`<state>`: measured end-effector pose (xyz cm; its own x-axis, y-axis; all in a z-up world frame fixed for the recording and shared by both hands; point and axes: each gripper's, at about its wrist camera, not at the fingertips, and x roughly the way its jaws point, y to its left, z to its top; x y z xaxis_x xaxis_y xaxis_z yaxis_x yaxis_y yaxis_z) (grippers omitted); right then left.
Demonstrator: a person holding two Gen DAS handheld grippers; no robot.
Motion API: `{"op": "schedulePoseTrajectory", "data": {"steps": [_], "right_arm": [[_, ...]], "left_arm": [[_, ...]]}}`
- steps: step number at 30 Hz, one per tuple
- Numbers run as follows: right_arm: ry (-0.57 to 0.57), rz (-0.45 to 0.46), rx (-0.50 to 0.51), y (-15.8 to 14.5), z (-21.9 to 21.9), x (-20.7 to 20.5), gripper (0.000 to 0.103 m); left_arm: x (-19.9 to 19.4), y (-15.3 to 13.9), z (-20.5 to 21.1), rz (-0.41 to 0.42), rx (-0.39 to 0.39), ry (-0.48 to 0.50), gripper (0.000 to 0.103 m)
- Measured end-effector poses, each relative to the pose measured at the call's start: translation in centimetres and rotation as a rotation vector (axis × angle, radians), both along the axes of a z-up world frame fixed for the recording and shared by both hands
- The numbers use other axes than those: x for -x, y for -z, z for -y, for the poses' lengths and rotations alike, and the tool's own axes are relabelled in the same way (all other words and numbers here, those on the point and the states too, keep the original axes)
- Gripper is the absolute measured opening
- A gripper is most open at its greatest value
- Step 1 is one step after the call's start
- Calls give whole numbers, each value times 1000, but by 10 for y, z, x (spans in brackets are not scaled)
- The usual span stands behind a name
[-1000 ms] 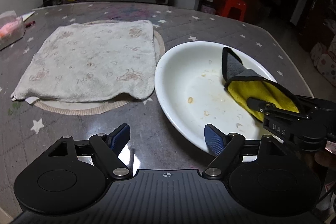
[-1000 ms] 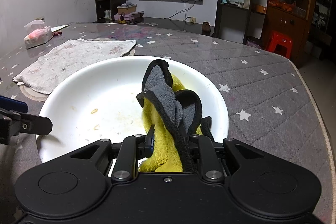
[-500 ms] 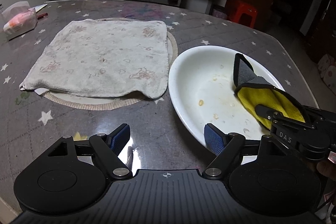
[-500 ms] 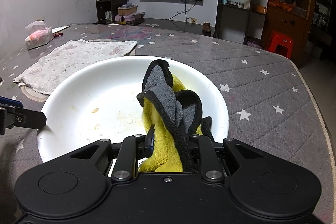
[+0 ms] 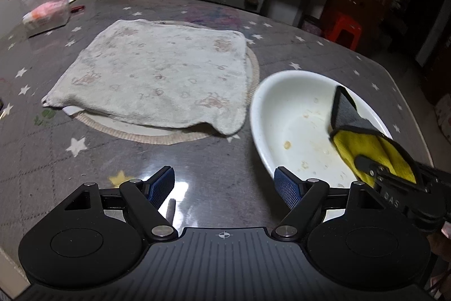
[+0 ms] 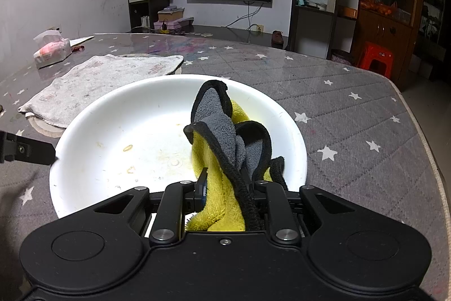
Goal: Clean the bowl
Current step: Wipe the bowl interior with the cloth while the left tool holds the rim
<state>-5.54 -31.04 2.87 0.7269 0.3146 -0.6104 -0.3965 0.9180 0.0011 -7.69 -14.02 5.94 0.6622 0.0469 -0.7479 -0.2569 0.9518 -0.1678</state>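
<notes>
- Right wrist view: the right gripper (image 6: pixel 222 188) has its fingers clamped together on a yellow-and-grey microfibre cloth with black edging (image 6: pixel 225 137), which bunches up from the pads and stands over the 3 o'clock side of the bowl's inside.
- Left gripper (image 5: pixel 225 184): the blue-padded fingers (image 5: pixel 287 189) stand wide apart with nothing between them; the right-hand pad sits at the near rim of the bowl, the other over bare worktop.
- The wide, shallow white bowl (image 6: pixel 112 131) rests on the grey star-patterned quilted worktop (image 6: pixel 352 114). Brownish food specks and greasy smears show near its centre and toward 7 o'clock.
- A pale printed towel (image 5: pixel 157 75) lies flat on a round mat, just beside the bowl at its 10 o'clock.
- To wipe well, I would judge: press the cloth's flat yellow face down onto the smears rather than dragging the bunched tip, and sweep from centre outward.
- The bowl looks light and free to slide, so the open left fingers would do best closing on the near rim first.
</notes>
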Motion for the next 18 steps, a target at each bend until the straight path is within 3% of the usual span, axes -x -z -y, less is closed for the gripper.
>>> {"op": "schedulePoseTrajectory", "data": {"steps": [18], "right_arm": [[3,3,-12,1,0,3,20]], "left_arm": [[-19,5,-7,-18,-50,-55,79]]}}
